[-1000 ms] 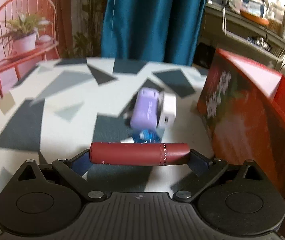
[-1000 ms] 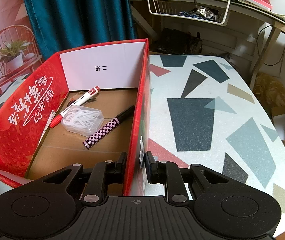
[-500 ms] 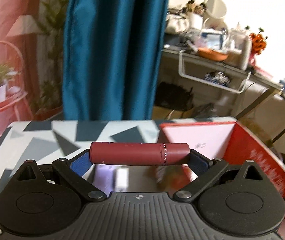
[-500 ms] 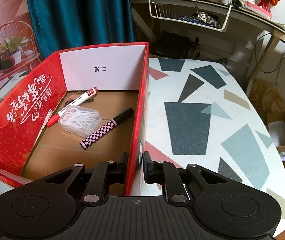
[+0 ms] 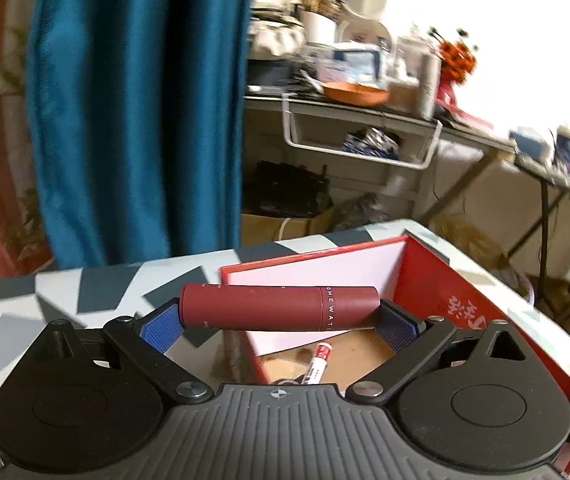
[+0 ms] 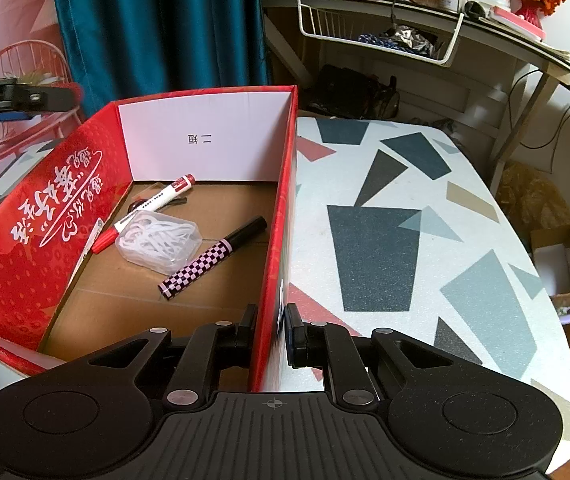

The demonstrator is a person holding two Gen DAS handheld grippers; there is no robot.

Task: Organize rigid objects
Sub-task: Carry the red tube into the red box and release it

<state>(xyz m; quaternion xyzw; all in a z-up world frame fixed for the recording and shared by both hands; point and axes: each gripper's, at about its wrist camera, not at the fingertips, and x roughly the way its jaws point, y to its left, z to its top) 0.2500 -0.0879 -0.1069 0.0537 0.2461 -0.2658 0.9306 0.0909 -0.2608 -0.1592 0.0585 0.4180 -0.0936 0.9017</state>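
My left gripper (image 5: pixel 281 318) is shut on a dark red tube (image 5: pixel 281 307), held crosswise by its ends above the near left wall of the red box (image 5: pixel 437 280). My right gripper (image 6: pixel 271 332) is shut on the right wall of the same red box (image 6: pixel 281 216). Inside the box lie a red and white marker (image 6: pixel 153 204), a clear case of white clips (image 6: pixel 159 240) and a checkered pen (image 6: pixel 213 258). The left gripper's tip (image 6: pixel 17 96) shows at the left edge of the right wrist view, above the box's left wall.
The table (image 6: pixel 405 208) has a white top with dark triangle patches; its right edge drops off near a small basket on the floor (image 6: pixel 565 272). A teal curtain (image 6: pixel 157 24) and a cluttered shelf (image 6: pixel 405 8) stand behind.
My left gripper has lifted the red tube off the table and swung right, from the purple and white items to over the red box. The right gripper has kept its hold on the box wall.
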